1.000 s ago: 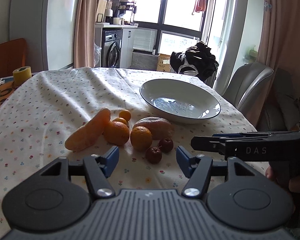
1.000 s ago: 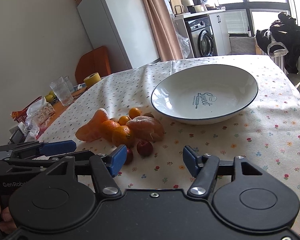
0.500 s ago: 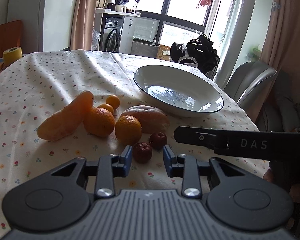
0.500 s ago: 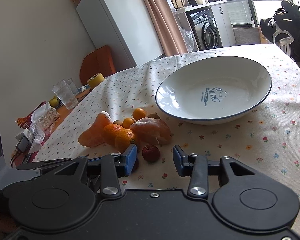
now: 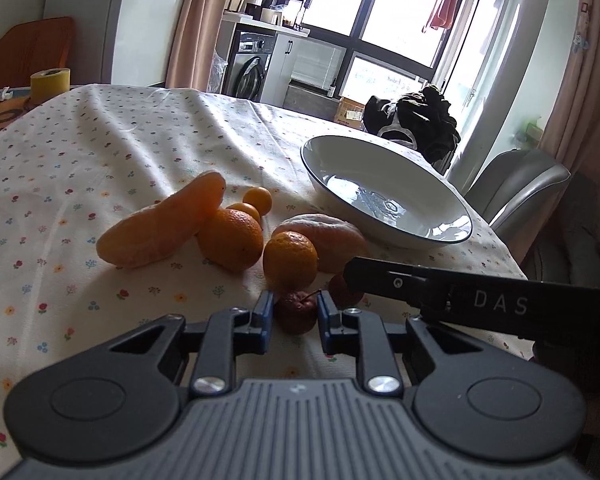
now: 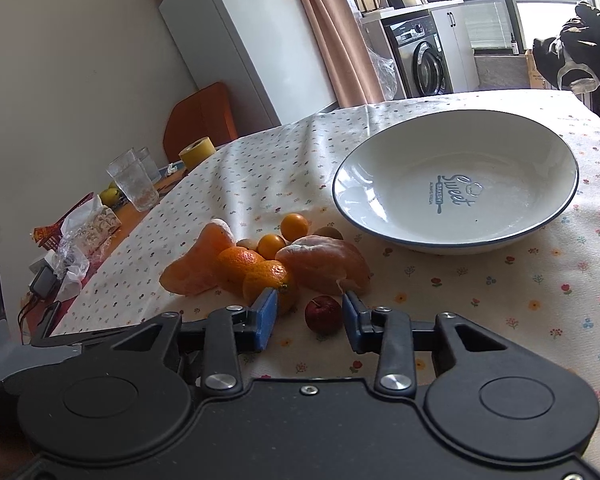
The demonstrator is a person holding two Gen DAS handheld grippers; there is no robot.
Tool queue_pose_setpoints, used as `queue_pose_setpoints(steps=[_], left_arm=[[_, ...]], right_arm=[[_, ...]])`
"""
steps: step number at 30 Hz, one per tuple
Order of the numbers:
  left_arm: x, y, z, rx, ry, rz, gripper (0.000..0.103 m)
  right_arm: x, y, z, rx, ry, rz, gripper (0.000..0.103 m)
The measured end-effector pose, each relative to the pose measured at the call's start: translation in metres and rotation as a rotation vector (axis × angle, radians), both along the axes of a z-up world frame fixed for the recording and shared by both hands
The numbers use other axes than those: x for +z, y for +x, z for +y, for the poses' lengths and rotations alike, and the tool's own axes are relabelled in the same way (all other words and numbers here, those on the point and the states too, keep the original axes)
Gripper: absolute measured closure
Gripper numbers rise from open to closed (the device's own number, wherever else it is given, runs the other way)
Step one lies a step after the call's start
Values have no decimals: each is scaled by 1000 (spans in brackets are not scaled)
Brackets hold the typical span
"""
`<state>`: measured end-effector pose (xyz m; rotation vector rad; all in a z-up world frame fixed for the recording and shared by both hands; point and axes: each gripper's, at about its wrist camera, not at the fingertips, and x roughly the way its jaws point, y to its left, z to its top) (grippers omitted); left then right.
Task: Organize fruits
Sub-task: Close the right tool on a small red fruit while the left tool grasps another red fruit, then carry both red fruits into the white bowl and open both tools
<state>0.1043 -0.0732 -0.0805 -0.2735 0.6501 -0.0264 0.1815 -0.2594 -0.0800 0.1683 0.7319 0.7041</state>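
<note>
Oranges and a peeled citrus crowd just ahead of the left claw, its pads pressed on a small dark-red fruit on the bench — stem tipped right. The right claw sits level and released, a red fruit between its fingers by the right pad — the empty bowl lies well beyond.

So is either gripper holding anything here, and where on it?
The left gripper clamps a small red fruit across its sides, on the table. The right gripper is open around another red fruit.
</note>
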Motion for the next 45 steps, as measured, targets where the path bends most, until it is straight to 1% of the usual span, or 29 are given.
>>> queue_pose_setpoints(steps=[9, 10, 11, 12, 14, 22, 30, 35, 40, 45], left_arm=[[23, -13, 25, 29, -26, -56, 82], [24, -12, 25, 31, -28, -57, 82], [25, -12, 26, 32, -29, -58, 82], [25, -11, 26, 33, -30, -59, 82], [26, -10, 26, 32, -30, -61, 82], [35, -7, 24, 27, -16, -81, 82], [48, 2, 18, 22, 12, -113, 82], [52, 11, 12, 15, 12, -122, 82], [56, 20, 4, -8, 24, -130, 82], [54, 38, -8, -30, 19, -120, 82]], right_arm=[[-6, 0, 26, 10, -92, -18, 67], [-7, 0, 28, 17, -95, -15, 70], [-9, 1, 30, 26, -98, -11, 77], [-9, 1, 31, 32, -107, -6, 82], [-9, 1, 33, 34, -114, -9, 81], [7, -1, 21, 29, -78, -45, 82], [20, 5, 4, -1, -40, -74, 82], [28, 10, -7, -23, -21, -96, 82], [29, 18, -18, -54, -11, -107, 82], [26, 27, -36, -91, 4, -111, 82]])
